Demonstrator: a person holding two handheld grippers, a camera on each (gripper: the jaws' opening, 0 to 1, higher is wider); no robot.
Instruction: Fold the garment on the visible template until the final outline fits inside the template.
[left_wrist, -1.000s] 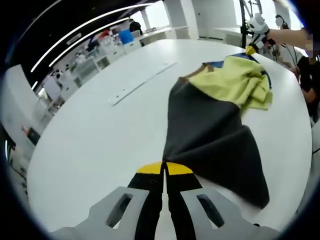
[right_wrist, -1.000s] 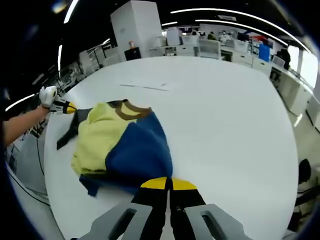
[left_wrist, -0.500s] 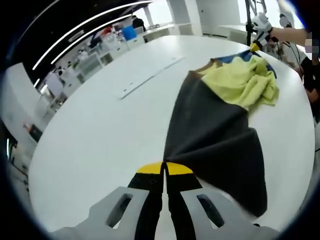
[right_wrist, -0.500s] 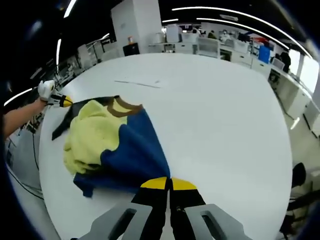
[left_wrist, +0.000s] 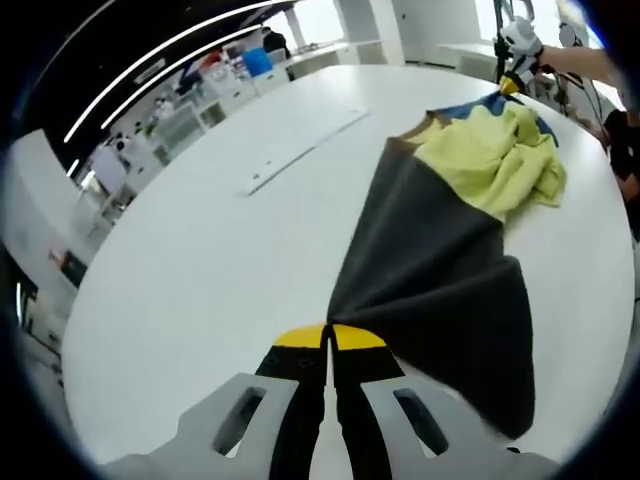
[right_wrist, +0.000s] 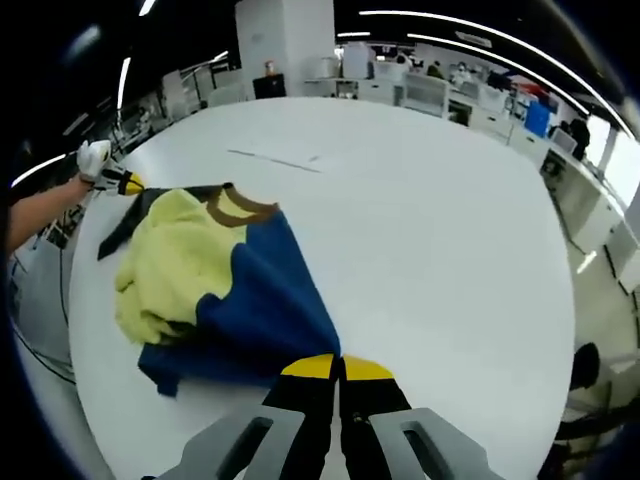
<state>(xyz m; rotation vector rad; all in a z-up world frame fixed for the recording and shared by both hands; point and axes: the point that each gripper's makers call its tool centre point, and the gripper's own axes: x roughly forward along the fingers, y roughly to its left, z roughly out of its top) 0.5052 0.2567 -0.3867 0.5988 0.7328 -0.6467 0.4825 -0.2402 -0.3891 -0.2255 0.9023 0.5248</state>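
Jaws clenched on both: left gripper (left_wrist: 328, 340) pinches garment's (left_wrist: 440, 250) dark grey corner, right gripper (right_wrist: 340, 368) pinches its blue corner. Garment stretched along white table (right_wrist: 440, 230) edge; open tabletop beside it.

Garment (left_wrist: 440, 250): dark grey, yellow, blue panels, brown collar. Table (left_wrist: 200, 260) white. Gripper tips yellow-black.

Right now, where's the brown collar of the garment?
In the right gripper view, the brown collar lies left of centre on the white table, between the yellow section and blue section.
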